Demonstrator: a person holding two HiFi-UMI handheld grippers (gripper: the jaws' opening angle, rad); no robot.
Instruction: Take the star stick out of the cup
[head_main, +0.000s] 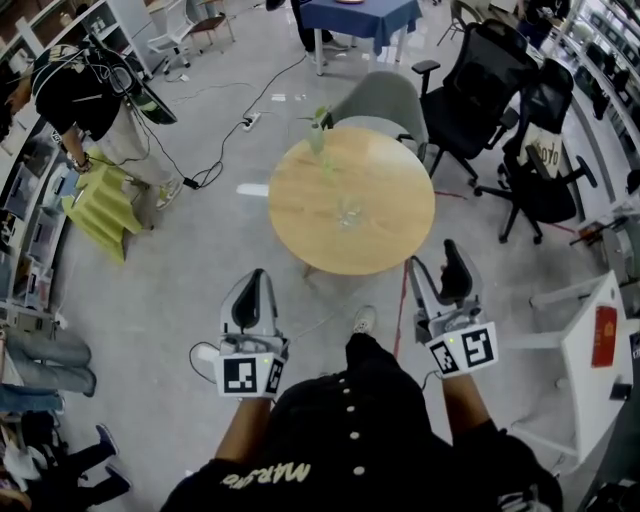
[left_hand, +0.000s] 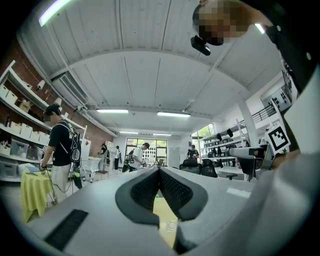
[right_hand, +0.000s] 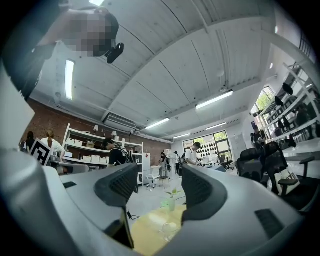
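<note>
L gripper (head_main: 256, 285) sits low by the person's body, jaws clenched tip to tip w/ nothing between. R gripper (head_main: 436, 268) is level w/ it, jaws released, wide apart, empty. Both are on the near side of the round wooden worktop (head_main: 395, 225). The clear cup (head_main: 348, 212) stands approx mid-worktop, well apart from both grippers; the star stick is too small to make out in it. A green plant vase (head_main: 318, 135) is at the far edge. Beyond are a grey chair (head_main: 385, 100), black office chairs (head_main: 470, 85) and a blue-clothed table (head_main: 360, 20).
</note>
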